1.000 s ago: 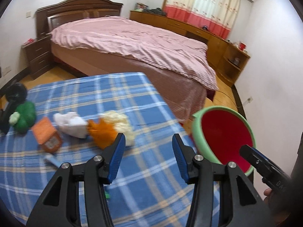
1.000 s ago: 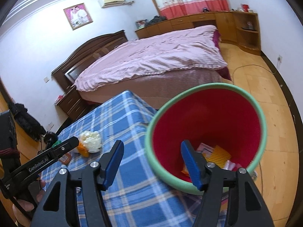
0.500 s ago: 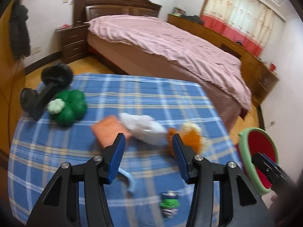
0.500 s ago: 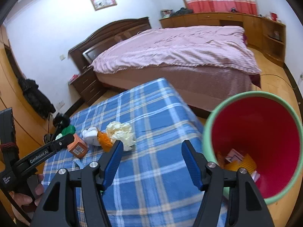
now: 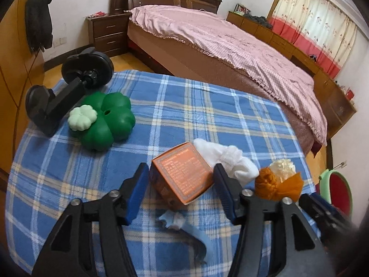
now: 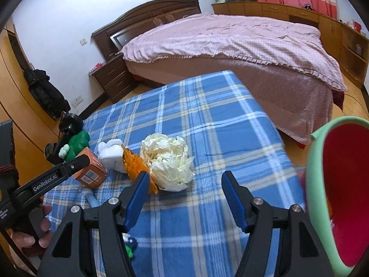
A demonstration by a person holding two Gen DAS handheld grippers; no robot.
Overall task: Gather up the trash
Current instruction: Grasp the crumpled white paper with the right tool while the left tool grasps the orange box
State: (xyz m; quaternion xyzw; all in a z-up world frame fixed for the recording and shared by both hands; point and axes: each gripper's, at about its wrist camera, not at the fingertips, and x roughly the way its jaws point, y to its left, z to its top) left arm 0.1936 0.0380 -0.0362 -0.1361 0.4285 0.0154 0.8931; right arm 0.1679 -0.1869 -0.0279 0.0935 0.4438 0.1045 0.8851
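While both grippers hover over the blue plaid blanket, the trash lies in a loose row across it. Farthest left in the left wrist view stands a black clamp mount, with a green clover-shaped toy just beside it, touching or nearly so. Next comes the orange box, tilted on one edge, framed between the spread blue pads of the left gripper; its jaws are wide apart and neither pad touches the box. A pale blue scrap lies on the blanket below the box, nearer the camera. Right of the box sits a white cloth wad, pressed against it, then an orange crumpled wrapper with a cream paper ball behind it. At the far right edge a red bin with a green rim stands off the blanket's side. In the right wrist view, the left hand grips its tool's handle low at the left, the tool angled forward toward the box. The right gripper points level across the blanket, jaws open and holding nothing, the paper ball just ahead of its left pad and the bin close at its right.
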